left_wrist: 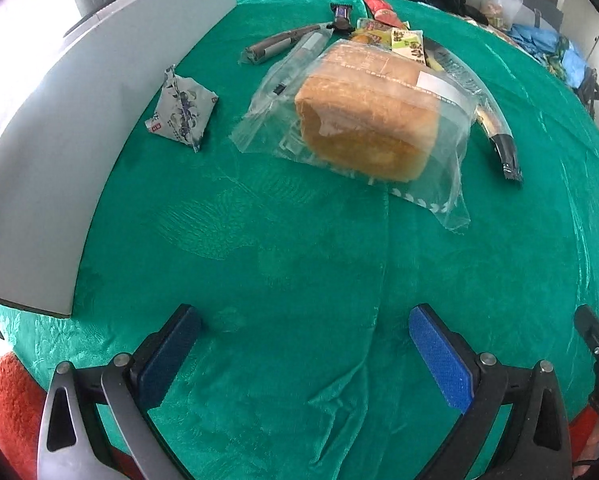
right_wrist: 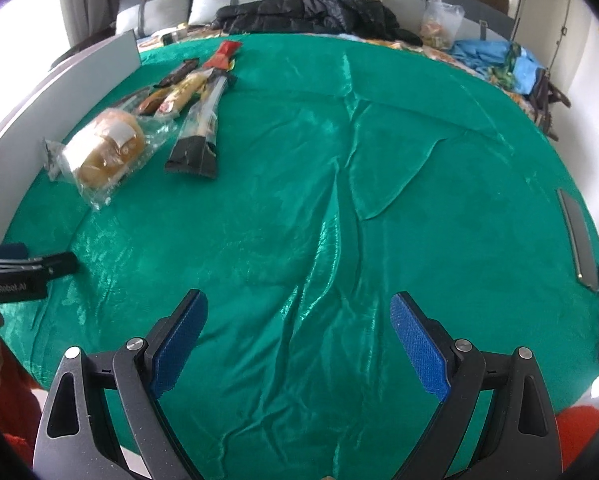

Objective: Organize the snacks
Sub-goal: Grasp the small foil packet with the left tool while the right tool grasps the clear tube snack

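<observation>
On the green cloth [left_wrist: 299, 264] beside the grey board [left_wrist: 71, 128], the snacks lie heaped and unsorted around the bagged bread [left_wrist: 363, 120]. Both the left gripper [left_wrist: 303, 356] and right gripper [right_wrist: 299, 340] hang spread wide and empty, so sorting looks barely begun; next, I'd guess, comes a reach forward to the bread.

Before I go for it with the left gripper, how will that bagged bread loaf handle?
The bread loaf looks soft and light for its size, so a firm pinch would probably squash it. Its clear bag lies loose and crinkled around it and may slip or stretch if gripped alone. It lies flat on the green cloth, so rolling seems unlikely.
</observation>
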The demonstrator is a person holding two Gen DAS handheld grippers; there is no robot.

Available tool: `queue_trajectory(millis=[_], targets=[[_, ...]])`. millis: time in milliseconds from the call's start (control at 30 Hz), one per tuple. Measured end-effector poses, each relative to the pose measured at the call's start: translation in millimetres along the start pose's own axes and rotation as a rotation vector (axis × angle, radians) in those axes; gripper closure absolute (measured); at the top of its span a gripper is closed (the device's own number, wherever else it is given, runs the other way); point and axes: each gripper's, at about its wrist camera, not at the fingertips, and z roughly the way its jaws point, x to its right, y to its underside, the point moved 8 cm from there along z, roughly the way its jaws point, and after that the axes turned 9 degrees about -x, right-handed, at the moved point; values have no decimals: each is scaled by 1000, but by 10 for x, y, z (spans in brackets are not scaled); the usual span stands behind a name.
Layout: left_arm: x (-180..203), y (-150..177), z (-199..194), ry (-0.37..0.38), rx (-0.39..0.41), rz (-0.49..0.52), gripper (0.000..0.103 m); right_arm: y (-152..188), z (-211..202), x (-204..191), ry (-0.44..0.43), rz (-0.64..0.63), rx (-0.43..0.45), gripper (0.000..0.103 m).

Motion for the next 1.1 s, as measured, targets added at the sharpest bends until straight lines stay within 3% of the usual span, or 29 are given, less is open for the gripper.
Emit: queue_trajectory(millis=[133,267,400,567,700,800,967,1033,1067,1100], targets=[[7,39,-20,5,43,14,0,44,121,15,-12,-2,-31,9],[1,76,-17,22,-25,41,0,91,195,76,-37,17,-61,9],[-66,16,-157,148,-16,-46,0,83,184,106,-57,17,-60,7],[-361,-421,-451,136,95,-111,1,51,164,184,-119,65,-37,7],[-619,-942,-474,146,128,-189,1,49,201,99,-48,29,-41,7],[-691,-1175,-310,145,115,-237,8,47,198,71,-41,23,-37,7],[-878,-1210,18,110,106,-319,13,68,187,90,-50,13,-32,7],[-976,-1182,125,127,115,-354,21,75,181,97,-56,11,-36,7],[-987,-1198,87,123,156,-350,24,73,177,104,-63,13,-40,8],[-998,-1199,102,112,154,-342,38,63,165,122,-84,27,-47,9]])
